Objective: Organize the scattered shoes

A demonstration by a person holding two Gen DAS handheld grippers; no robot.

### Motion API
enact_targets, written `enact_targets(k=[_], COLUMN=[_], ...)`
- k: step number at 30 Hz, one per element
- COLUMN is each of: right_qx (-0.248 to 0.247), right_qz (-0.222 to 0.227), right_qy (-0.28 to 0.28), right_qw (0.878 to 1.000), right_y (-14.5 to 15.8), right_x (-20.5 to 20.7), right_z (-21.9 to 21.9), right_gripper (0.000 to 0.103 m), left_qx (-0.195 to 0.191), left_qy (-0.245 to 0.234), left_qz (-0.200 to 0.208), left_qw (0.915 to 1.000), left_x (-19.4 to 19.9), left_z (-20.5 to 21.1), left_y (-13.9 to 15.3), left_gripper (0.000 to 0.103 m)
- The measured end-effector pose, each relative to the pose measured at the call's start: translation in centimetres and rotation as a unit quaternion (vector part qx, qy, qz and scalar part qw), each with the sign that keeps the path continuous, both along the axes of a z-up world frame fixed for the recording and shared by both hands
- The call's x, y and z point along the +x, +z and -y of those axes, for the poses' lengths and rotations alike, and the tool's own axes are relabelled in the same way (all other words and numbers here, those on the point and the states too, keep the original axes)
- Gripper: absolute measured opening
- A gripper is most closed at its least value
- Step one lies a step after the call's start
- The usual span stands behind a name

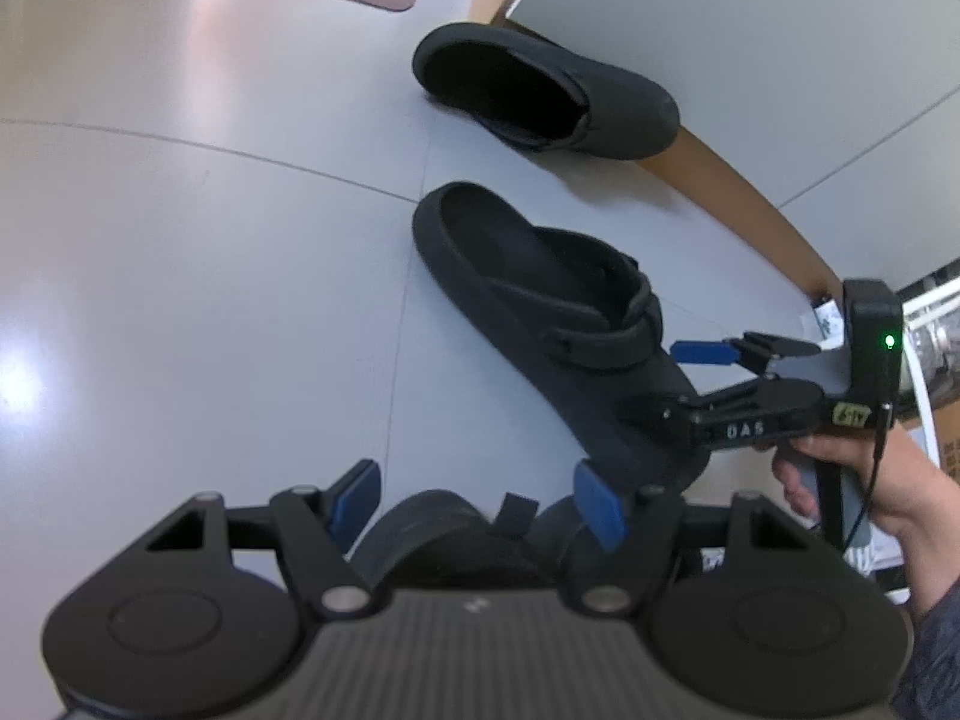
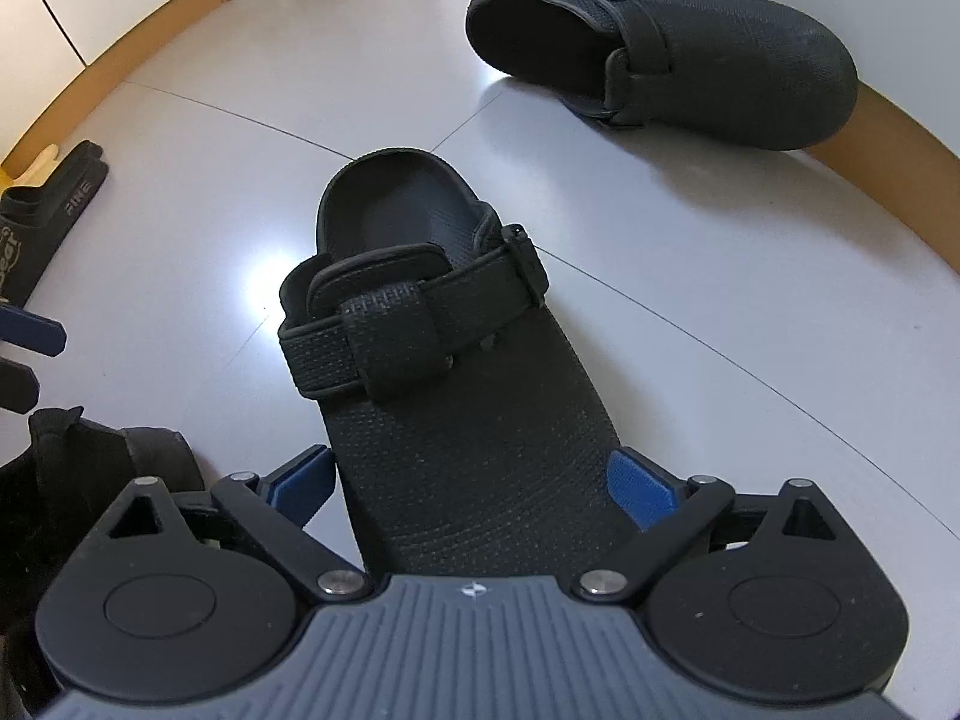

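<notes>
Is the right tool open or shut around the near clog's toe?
Open: the right tool has its blue fingers spread beside the near clog.

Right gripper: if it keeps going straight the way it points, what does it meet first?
Most likely the near clog: its toe already lies between the open jaws of the right gripper. Contact cannot be told from this view.

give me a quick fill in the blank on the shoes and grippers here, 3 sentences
1. The toe of the near black clog lies between the open fingers of the ____ gripper.
2. The far clog rests with its toe against the ____ baseboard.
3. The pads on the left gripper fingers are ____ in colour.

Missing words: right; brown; blue
</notes>
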State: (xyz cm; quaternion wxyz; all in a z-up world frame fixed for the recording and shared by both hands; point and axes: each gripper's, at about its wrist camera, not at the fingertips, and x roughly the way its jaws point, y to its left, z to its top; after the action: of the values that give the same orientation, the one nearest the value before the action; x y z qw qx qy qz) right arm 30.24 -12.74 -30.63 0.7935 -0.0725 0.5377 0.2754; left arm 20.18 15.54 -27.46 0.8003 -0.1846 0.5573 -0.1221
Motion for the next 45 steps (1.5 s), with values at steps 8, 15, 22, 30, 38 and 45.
enact_targets(k=[8, 15, 22, 30, 38, 45], right_qx=[0.048, 0.090, 0.099, 0.083, 0.111, 0.110], right_qz=[-0.057, -0.083, -0.068, -0.055, -0.065, -0.071], right_qy=[-0.161, -0.204, -0.184, -0.169, -0.190, -0.233], right_qw=[0.984, 0.971, 0.975, 0.981, 0.973, 0.964], right_y=[0.4, 0.5, 0.7, -0.3, -2.0, -2.2], right_x=[0.5, 0.4, 0.0, 1.0, 1.9, 1.4], right_z=[1.7, 3.1, 2.6, 1.3, 1.9, 2.0], right_gripper=[0.088, 0.059, 0.050, 0.097, 0.101, 0.099], left_qx=[0.010, 0.013, 0.012, 0.014, 0.018, 0.018], left_qy=[-0.024, -0.027, -0.025, -0.023, -0.021, -0.022], left_qz=[0.006, 0.006, 0.010, 0.010, 0.004, 0.009], left_qw=[0.9996, 0.9995, 0.9996, 0.9996, 0.9996, 0.9996], left_x=[-0.6, -0.8, -0.8, -1.0, -1.2, -1.2], left_z=[0.8, 1.0, 1.3, 1.0, 0.7, 0.8], left_y=[0.3, 0.3, 0.6, 0.6, 0.4, 0.7], left_gripper=[0.073, 0.073, 0.073, 0.073, 0.073, 0.073])
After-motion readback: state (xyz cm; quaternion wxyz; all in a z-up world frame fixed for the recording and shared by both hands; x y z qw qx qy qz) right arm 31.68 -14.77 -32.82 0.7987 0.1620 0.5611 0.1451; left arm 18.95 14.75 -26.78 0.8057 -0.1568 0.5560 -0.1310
